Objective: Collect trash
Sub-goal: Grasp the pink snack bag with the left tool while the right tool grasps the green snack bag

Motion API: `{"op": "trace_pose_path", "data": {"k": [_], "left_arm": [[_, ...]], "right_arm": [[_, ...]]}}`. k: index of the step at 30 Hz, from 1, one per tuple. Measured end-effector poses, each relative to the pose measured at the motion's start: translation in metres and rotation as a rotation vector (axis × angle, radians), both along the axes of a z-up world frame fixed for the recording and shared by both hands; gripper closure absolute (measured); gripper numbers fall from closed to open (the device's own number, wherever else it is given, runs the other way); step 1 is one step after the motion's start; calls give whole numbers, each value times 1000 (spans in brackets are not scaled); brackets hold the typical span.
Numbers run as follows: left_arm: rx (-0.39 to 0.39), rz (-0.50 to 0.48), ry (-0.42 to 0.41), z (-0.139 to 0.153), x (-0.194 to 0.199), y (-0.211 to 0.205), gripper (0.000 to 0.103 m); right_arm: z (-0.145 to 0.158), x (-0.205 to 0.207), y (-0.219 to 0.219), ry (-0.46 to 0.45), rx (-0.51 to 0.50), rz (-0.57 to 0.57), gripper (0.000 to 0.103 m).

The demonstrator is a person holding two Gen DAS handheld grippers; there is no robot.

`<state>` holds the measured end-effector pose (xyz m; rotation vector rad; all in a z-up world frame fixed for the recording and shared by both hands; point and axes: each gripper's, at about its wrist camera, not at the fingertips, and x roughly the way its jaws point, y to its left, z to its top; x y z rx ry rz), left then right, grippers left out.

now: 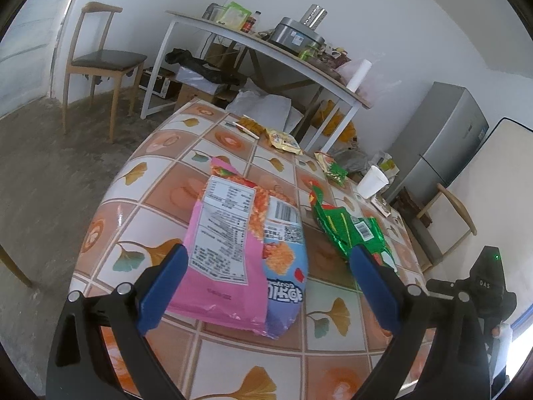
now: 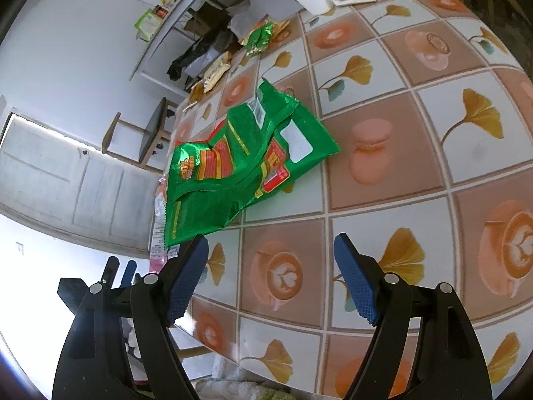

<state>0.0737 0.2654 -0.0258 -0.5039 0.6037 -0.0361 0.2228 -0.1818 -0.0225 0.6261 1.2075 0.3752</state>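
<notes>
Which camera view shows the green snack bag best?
The right wrist view: the green snack bag lies whole and unobstructed ahead of the open right tongs. In the left wrist view the same bag is seen edge-on, crumpled, with its near end hidden behind a finger of the open left tongs.

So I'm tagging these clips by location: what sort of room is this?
Most likely a home kitchen or dining room. A fridge stands by the wall, a rice cooker sits on the side table, and snack wrappers litter the table with the patterned oilcloth.
</notes>
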Motion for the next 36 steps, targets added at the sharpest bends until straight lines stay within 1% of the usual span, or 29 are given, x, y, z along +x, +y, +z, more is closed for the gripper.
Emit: {"op": "trace_pose_path", "data": {"k": [7,11,15,16,17,18,19,22,24,25,27,30,32,36], "left_arm": [[-27,27,4,-5,2,20,8],[-43,22,40,-12,18,30,15],[-58,-16,129,-25,44,34,26],[-43,-12,177,-30,54,35,27],[-31,-11,203,-34,59,36,30],[-17,-6,234,-39,64,36,36],[-7,-2,256,-42,67,37,38],[29,-10,259,-42,67,33,47],[34,-22,271,-45,66,29,60],[40,-22,274,-45,66,28,63],[84,-17,278,-45,63,22,72],[81,-21,280,-46,61,19,80],[88,-19,279,-46,58,17,83],[89,-19,277,-46,55,13,85]], "right_arm": [[-4,2,9,18,-17,-4,29],[-5,2,12,18,-16,0,29],[-6,5,15,14,-7,7,29],[-7,5,17,15,-5,9,29],[-8,5,18,17,-3,11,29],[-8,5,18,18,1,12,29],[-8,6,19,21,13,15,29],[-10,6,23,34,78,25,29],[-12,7,27,45,125,33,29],[-13,8,29,51,145,36,29],[-16,9,35,67,192,45,29],[-21,13,48,104,268,55,29],[-26,16,55,133,315,52,29],[-37,25,68,197,388,22,27]]}}
